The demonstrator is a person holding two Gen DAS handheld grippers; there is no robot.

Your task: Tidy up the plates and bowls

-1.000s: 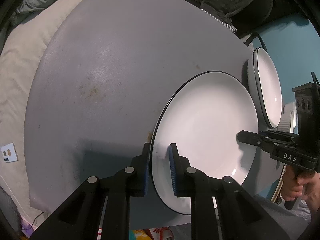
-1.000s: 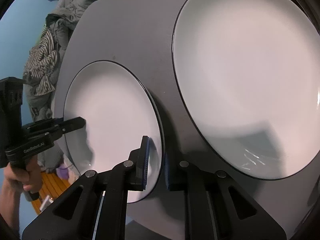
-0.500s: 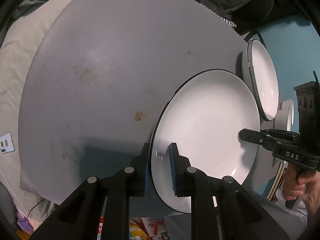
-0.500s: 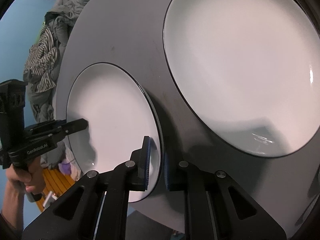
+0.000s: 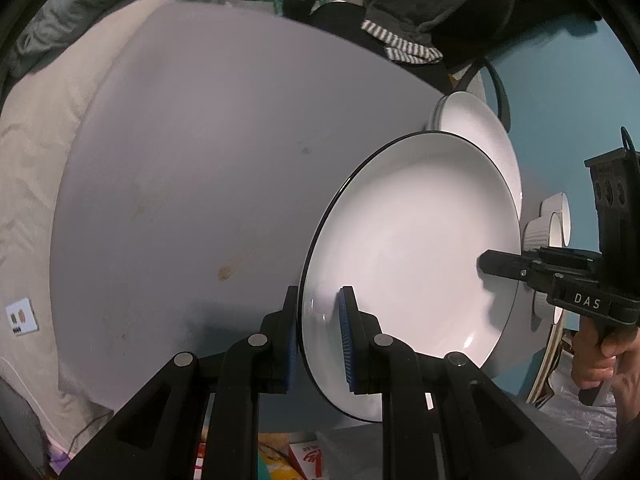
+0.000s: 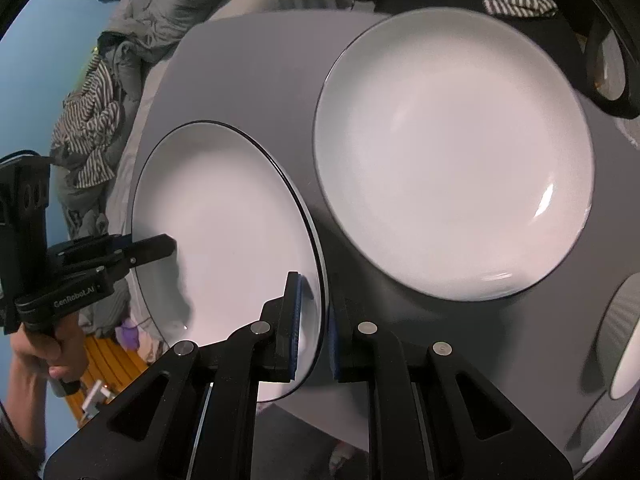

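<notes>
Your left gripper (image 5: 320, 336) is clamped on the near rim of the plate (image 5: 412, 264), one blue pad under it and one on its white face. Your right gripper (image 6: 314, 330) pinches the opposite rim of the same plate (image 6: 224, 232). Since a second ago the plate has come up off the table (image 5: 200, 168): more grey top now shows beneath and around it, and a brown stain (image 5: 228, 270) that lay at its edge is now clear of it to the left. Both grips look unchanged.

Both grippers point steeply down. Your right hand (image 5: 596, 356) wraps its gripper's handle at the right edge of the left view; your left hand (image 6: 48, 348) holds the other handle at the lower left of the right view.

The held plate is empty and tilted in the left view. Beyond it, a second plate (image 6: 452, 152) lies flat on the table, also empty. At the table's right edge stand ribbed white cups (image 5: 548, 224), contents not visible. Farther off, striped clothes (image 6: 92, 128) lie heaped past the table.
</notes>
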